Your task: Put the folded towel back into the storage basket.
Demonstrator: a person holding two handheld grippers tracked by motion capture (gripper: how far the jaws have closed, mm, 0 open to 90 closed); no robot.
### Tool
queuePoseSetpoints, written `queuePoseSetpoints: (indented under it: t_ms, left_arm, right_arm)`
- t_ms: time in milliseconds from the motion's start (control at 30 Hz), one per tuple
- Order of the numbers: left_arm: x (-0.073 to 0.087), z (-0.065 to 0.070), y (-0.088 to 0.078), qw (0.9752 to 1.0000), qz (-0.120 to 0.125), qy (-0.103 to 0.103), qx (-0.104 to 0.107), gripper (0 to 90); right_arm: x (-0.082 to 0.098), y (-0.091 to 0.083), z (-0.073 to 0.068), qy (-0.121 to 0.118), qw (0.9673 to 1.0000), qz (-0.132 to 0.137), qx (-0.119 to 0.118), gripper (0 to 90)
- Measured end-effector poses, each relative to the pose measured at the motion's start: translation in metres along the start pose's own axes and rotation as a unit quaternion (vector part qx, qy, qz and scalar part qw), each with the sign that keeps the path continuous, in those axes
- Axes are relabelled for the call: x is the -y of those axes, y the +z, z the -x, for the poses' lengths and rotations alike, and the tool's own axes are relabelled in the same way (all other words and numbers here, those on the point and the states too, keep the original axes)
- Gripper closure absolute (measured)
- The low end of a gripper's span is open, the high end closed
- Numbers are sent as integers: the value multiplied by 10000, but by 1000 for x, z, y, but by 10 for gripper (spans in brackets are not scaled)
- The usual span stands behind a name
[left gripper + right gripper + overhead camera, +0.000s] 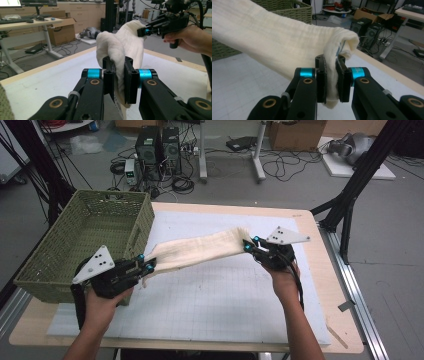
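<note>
Got the cream towel (200, 251) stretched midair, left gripper (145, 265) and right gripper (250, 245) both clamped on its ends; next I'd guess fold or drop into the green basket (60, 265).

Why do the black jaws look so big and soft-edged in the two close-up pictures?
In both gripper views the camera sits right behind the jaws, so they loom large; the towel stays fairly sharp. The high view is evenly lit, slightly grainy, with faint shadows on the table.

The cloth (200, 251) is soft, cream and a bit fuzzy. The basket (60, 250) is green and woven, with a rough look. The table (345, 330) has a smooth, pale wood edge.
</note>
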State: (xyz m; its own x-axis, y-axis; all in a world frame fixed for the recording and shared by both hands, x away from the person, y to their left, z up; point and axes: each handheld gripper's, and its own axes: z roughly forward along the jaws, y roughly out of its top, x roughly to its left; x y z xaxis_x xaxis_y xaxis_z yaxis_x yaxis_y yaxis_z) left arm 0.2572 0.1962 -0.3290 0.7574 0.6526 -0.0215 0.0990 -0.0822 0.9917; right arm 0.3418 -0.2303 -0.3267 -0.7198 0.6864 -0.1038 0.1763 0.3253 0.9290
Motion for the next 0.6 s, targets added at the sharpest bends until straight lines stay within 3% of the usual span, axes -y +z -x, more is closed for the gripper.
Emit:
queuePoseSetpoints:
  t_ms: [333, 600]
  left_arm:
    - [-3, -10, -24, 9993, 131, -18, -361, 812]
    - [-1, -18, -42, 9977, 182, -45, -645, 812]
  right_arm:
    - [-46, 42, -1, -359, 9993, -16, -36, 809]
    - [-74, 70, -11, -445, 9989, 90, -121, 809]
